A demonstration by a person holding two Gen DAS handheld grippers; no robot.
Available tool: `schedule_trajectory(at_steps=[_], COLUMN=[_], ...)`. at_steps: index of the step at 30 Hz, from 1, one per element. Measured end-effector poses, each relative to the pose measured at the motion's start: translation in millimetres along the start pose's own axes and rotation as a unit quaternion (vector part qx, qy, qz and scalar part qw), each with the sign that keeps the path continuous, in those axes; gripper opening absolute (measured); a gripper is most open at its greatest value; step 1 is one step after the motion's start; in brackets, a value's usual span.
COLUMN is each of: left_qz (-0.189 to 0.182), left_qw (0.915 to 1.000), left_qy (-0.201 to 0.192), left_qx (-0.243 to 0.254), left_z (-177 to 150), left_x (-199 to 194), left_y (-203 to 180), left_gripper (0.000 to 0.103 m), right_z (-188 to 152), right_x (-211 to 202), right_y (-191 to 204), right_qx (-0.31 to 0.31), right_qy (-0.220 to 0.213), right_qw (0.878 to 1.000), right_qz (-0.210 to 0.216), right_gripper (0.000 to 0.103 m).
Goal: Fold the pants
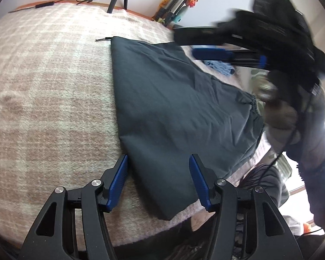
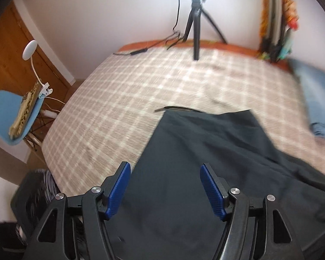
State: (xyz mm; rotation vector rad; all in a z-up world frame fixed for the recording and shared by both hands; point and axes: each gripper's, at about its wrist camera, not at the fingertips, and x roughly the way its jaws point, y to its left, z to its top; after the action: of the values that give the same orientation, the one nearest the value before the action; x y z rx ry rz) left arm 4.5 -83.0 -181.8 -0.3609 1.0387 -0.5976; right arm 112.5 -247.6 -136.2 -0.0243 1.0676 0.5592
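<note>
Dark pants (image 1: 173, 108) lie folded on a bed under a pink-and-cream checked blanket (image 1: 49, 86). In the left wrist view they run from upper centre down to the lower middle of the frame; elastic waistband at the right edge, a loose drawstring end poking out at the top left corner.

Left hand-held gripper (image 1: 158, 182): jaws about half apart, nothing pinched. Its left blue pad sits over the blanket just beside the fold edge, its right pad over the cloth. Whether either touches the fabric, cannot tell.

Right hand-held gripper (image 2: 165, 189): jaws wide apart, empty, hovering over the pants (image 2: 195, 162) in the lower centre of its own view. In the left wrist view it appears blurred at upper right, held by a gloved hand (image 1: 281, 117).

Background: tripod (image 2: 195, 26) standing on the far side of the bed, blue chair (image 2: 8, 117) at left, blue garment (image 2: 318, 99) at right edge.
</note>
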Motion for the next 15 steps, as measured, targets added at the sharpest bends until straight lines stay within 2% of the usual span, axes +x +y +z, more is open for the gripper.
schedule_trajectory(at_steps=[6, 10, 15], left_qz=[-0.017, -0.024, -0.026], left_qw=[0.9997, 0.9995, 0.9994], left_qy=[-0.016, -0.022, -0.023], left_qx=[0.008, 0.005, 0.006], left_z=[-1, -1, -1], left_x=[-2, -2, -2], left_y=[-10, -12, -12], left_gripper=[0.053, 0.053, 0.053], right_z=[19, 29, 36], right_x=[49, 79, 108], right_y=[11, 19, 34], right_qx=[0.023, 0.019, -0.016], right_qy=[0.056, 0.092, 0.128], right_qw=[0.998, 0.995, 0.988], right_qz=[0.001, -0.026, -0.084], right_gripper=[0.065, 0.062, 0.061])
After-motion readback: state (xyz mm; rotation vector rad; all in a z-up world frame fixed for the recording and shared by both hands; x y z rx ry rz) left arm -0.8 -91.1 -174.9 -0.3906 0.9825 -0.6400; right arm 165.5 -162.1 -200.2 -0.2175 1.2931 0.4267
